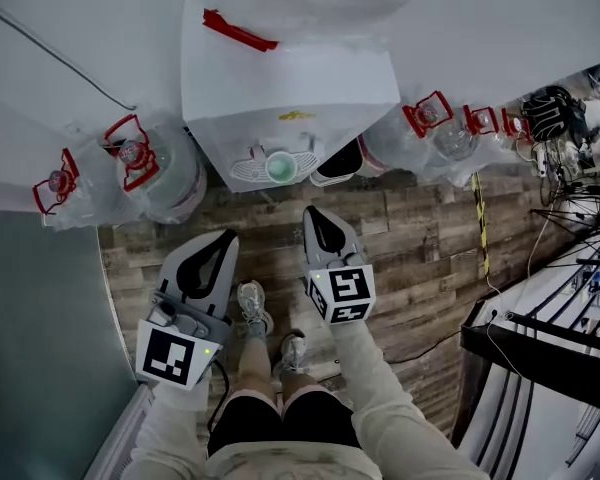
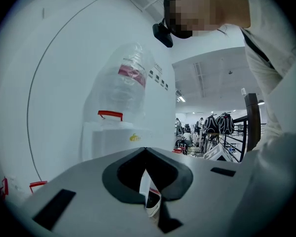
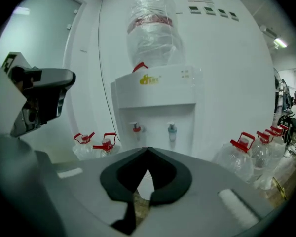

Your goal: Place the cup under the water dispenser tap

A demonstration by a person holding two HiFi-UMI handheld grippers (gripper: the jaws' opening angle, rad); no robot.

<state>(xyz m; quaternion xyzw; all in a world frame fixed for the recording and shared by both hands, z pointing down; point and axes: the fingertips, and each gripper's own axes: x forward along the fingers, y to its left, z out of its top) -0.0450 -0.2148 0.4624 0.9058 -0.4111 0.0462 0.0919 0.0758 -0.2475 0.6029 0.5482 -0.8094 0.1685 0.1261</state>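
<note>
Cup, pale green and seen from straight above in the head view, stands upright on the white drip tray at the foot of the water dispenser. From here we cannot tell which tap it is under. Spare water bottles with red handles lie on the wooden floor on both sides of the dispenser. We see the left hand-held gripper and the right hand-held gripper side by side over the floor, both pointing at the dispenser and well apart from the cup.

In the left gripper view, the left hand-held gripper has its jaws together at the tips, with nothing clamped between them. Beyond it we see the dispenser's side and the bottle mounted on top.

In the right gripper view, the right hand-held gripper also has its jaws closed tip to tip and empty. Past it we see the dispenser front with a red tap and a blue tap. The jaws cover the place where the cup would be.
</note>
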